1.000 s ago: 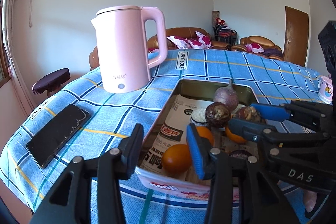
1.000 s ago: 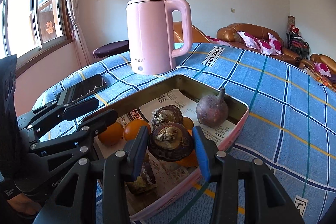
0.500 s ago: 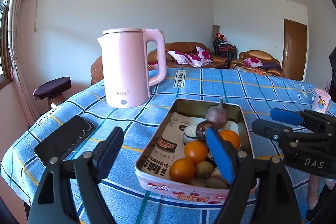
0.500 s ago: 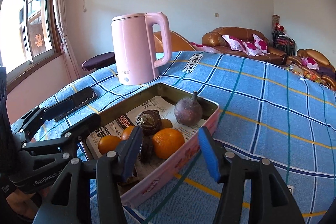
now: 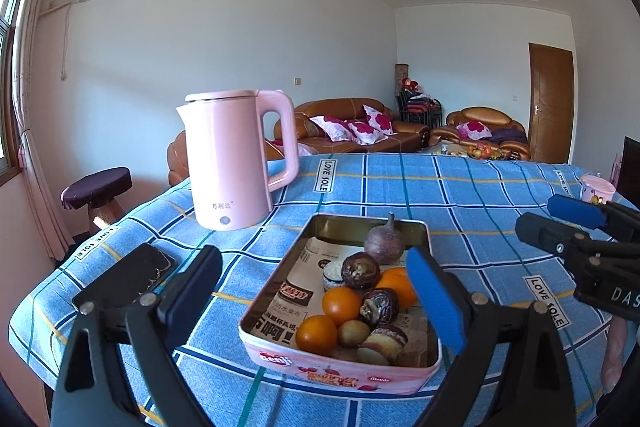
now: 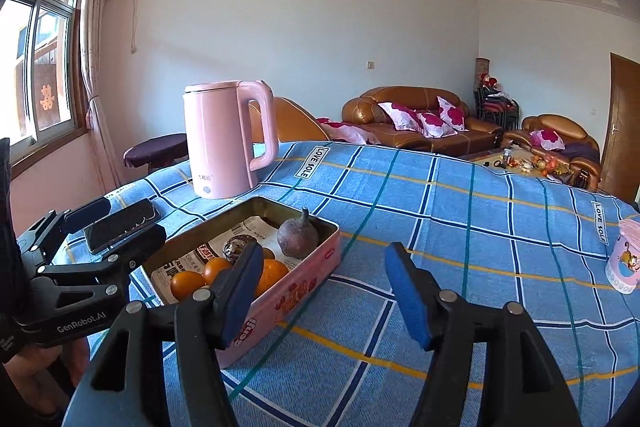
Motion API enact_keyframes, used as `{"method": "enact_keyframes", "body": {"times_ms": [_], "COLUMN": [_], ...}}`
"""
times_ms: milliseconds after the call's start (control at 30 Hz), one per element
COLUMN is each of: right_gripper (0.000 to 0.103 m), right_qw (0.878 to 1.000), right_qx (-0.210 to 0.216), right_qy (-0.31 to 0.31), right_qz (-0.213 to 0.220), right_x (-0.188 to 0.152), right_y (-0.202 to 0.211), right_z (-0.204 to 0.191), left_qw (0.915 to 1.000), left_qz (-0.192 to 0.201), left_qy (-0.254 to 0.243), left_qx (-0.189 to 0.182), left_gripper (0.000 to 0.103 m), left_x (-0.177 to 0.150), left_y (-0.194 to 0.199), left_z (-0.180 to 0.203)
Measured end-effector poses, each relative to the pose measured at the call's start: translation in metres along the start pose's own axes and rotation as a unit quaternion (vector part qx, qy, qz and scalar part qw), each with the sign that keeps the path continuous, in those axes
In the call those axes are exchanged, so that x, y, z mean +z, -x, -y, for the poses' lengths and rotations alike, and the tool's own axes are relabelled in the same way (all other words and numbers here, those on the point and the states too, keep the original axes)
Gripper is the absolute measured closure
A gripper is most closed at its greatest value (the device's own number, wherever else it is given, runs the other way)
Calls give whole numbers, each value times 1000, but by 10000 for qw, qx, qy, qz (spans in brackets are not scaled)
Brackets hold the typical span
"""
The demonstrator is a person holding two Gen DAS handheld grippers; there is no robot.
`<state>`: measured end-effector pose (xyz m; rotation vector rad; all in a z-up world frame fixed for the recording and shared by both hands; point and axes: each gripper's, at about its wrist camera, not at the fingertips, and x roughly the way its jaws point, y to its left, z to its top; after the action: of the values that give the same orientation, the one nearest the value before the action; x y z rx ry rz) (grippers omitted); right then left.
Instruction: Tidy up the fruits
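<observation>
A pink tin lined with newspaper sits on the blue checked tablecloth. Inside lie oranges, dark brown wrinkled fruits, a green kiwi and a purple round fruit with a stem. My left gripper hangs above and in front of the tin, its jaws still opening wide with nothing held. In the right wrist view the tin lies left of my right gripper, whose jaws are opening over bare cloth, empty. The purple fruit rests at the tin's far end.
A pink kettle stands behind the tin to the left. A black phone lies near the table's left edge. A small pink cup stands at the right side of the table. Sofas and a stool stand beyond the table.
Both grippers pulled back and rose away from the tin while their jaws opened. The right gripper let go of a dark brown fruit, which now lies in the tin.
</observation>
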<state>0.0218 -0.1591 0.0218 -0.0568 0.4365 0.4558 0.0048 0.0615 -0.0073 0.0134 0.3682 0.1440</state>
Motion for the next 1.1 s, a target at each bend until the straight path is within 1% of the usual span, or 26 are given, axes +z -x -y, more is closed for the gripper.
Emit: {"method": "enact_keyframes", "body": {"times_ms": [200,700,833,1100], "right_gripper": [37,37,37,36], "right_qw": [10000,9999,9999,9997], "right_qx": [-14,-24,-41,-94], "right_qy": [-59,-117,-123,-174], "right_qz": [55,79,90,151], "right_x": [0,-1,-2,-4], "right_y": [9,12,13,19], "right_z": [4,7,9,17], "left_qw": [10000,10000,10000,9998], "left_qz": [32,27,10,41], "left_qy": [-17,-37,-73,-84], "left_qx": [-4,-22,-33,-155], "left_gripper": [7,6,2,0], "left_x": [2,2,2,6], "left_y": [4,6,6,10], "left_z": [3,6,10,15]}}
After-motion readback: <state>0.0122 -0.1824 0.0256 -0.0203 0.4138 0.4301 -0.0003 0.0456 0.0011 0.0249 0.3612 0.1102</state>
